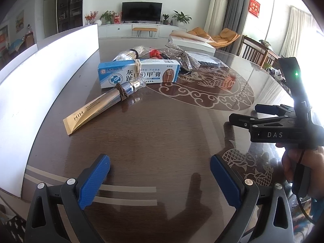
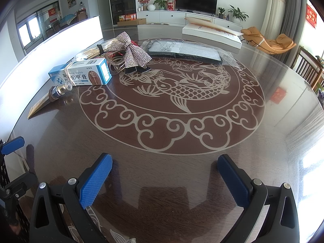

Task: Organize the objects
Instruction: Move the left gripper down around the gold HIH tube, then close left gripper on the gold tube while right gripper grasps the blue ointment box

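Currently both hand-held grippers, left (image 1: 160, 179) and right (image 2: 165, 180), hover released and empty; the tube (image 1: 101, 103) lies touching the blue box (image 1: 139, 73), so grabbing it could nudge that box.

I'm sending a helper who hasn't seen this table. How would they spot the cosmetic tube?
On the round dark table, look near the white board. In front of the blue-and-white ointment box lies the tube: gold flat end, silver body, brown hair tie around it.
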Demonstrator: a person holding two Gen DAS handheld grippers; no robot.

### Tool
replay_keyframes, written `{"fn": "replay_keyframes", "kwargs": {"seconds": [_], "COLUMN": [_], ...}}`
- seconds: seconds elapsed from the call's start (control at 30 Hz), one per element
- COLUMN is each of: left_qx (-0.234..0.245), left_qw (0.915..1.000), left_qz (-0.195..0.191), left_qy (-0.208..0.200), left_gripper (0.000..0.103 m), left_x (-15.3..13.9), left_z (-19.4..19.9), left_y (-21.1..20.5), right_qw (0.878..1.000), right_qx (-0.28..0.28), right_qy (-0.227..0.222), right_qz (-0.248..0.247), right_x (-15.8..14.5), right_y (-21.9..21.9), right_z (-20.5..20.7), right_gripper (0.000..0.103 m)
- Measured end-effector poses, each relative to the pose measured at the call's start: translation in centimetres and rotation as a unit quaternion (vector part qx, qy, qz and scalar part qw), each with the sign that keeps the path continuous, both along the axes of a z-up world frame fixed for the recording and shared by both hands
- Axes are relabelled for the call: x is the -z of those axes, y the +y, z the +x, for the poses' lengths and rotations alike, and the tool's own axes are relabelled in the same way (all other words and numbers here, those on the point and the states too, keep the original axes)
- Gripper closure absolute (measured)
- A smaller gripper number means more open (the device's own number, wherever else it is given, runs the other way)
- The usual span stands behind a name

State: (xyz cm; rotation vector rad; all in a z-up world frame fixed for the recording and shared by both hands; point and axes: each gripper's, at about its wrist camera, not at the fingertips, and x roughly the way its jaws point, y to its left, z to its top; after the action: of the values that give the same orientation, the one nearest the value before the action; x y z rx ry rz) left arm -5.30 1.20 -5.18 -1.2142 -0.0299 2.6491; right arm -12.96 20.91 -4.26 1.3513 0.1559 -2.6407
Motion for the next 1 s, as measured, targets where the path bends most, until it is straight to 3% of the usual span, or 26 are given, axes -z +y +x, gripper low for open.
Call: {"fn": "replay_keyframes", "kwargs": {"seconds": [0.3,0.47,0.67,0.8,0.83,0.9,1.0], "left_qx": [0.003,-0.028,0.031,0.091,0.095,0.099,0.088], "left_qw": [0.9999,0.9990,0.9987,0.9935,0.9922,0.9911,0.9938], "left_qz": [-0.007,-0.029,-0.037,-0.062,-0.074,-0.081,-0.061], "left_qy": [0.015,0.019,-0.016,-0.031,-0.033,-0.037,-0.029], "left_gripper": [0.002,0.002,0.002,0.003,0.006,0.040,0.068], "left_x": [-1.3,-2.6,-2.7,-1.0,-0.6,-0.1,0.0], "left_z": [0.7,-2.7,-9.5,-11.2,-11.3,-11.3,-10.2], "left_y": [-1.6,-4.8,-5.5,-3.5,-3.2,-2.8,-3.1], "right_qw": [1.000,1.000,1.000,1.000,1.000,1.000,1.000], "right_qx": [0.000,0.000,0.000,0.000,0.000,0.000,0.000], "right_qy": [0.000,0.000,0.000,0.000,0.000,0.000,0.000], "right_qz": [0.000,0.000,0.000,0.000,0.000,0.000,0.000], "right_x": [0.0,0.0,0.0,0.0,0.0,0.0,0.0], "right_y": [0.0,0.0,0.0,0.0,0.0,0.0,0.0], "right_z": [0.0,0.0,0.0,0.0,0.0,0.0,0.0], "right_gripper": [0.000,0.000,0.000,0.000,0.000,0.000,0.000]}}
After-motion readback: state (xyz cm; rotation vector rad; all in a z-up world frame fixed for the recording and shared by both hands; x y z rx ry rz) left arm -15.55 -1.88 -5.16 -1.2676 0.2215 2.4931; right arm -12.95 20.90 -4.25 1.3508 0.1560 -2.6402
